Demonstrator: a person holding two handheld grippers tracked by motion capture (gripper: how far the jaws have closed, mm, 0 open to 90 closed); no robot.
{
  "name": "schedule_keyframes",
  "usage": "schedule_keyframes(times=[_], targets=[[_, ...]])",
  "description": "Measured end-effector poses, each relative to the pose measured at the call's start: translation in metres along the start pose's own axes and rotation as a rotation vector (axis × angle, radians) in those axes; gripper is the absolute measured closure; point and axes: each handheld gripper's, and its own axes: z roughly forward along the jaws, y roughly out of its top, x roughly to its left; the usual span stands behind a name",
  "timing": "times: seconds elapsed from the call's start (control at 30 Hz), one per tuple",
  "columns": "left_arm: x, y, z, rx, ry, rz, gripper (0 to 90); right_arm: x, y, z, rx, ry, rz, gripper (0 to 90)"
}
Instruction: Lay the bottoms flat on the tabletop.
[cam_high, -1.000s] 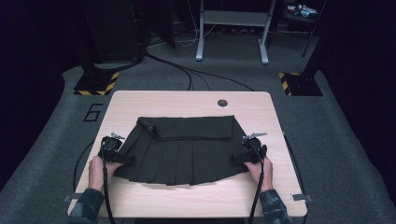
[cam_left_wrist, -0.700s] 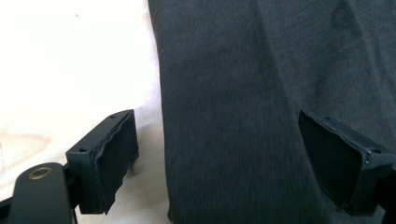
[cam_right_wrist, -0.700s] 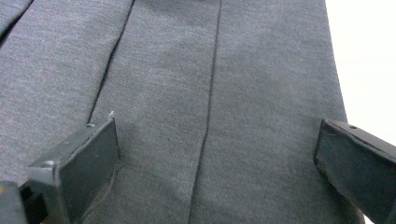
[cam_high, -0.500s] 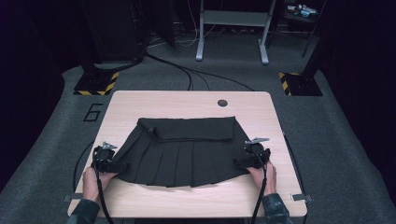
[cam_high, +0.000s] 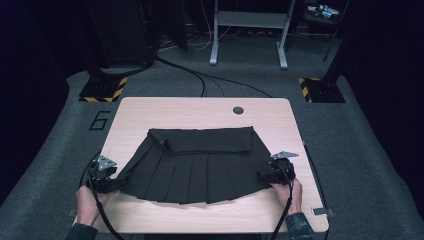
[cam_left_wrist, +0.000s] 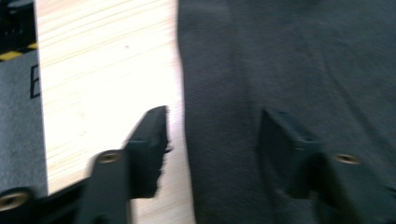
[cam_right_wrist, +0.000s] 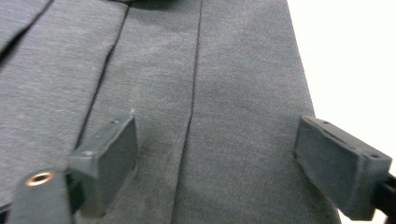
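High view shows both hands drawn back toward the near edge of the table (cam_high: 150, 107) since a second ago, when the grippers sat farther in along the sides of the black pleated skirt (cam_high: 197, 167). The left gripper (cam_high: 111, 181) now lies at the skirt's near-left hem corner, close to the table's left edge; the right gripper (cam_high: 265, 176) lies at the near-right hem corner.

Both sets of jaws have just been closing. In the left gripper view the left gripper (cam_left_wrist: 212, 140) straddles the skirt's side edge, one jaw over bare wood, the other over cloth, with a clear gap remaining and no pinch yet. In the right gripper view the right gripper (cam_right_wrist: 217, 154) stands wide over the outermost pleats, cloth below the jaws but not clamped.

This reads as lining up to grasp the two hem corners, probably to lift the hem for a fold; neither grip looks made.

The skirt lies flat in the middle of the table, waistband toward the far edge, hem fanned toward the near edge, pleats running lengthwise and mostly smooth.
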Motion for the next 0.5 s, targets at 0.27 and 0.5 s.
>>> schedule_keyframes(times=[0.27,0.5], targets=[[-0.016,-0.021,0.016,0.076,0.021,0.097,83.6,-0.001,-0.007,-0.003,0.019,-0.01,-0.009,17.3],[-0.014,-0.036,0.009,0.046,0.027,0.071,87.1,-0.003,-0.016,-0.009,0.007,-0.022,0.006,17.3]])
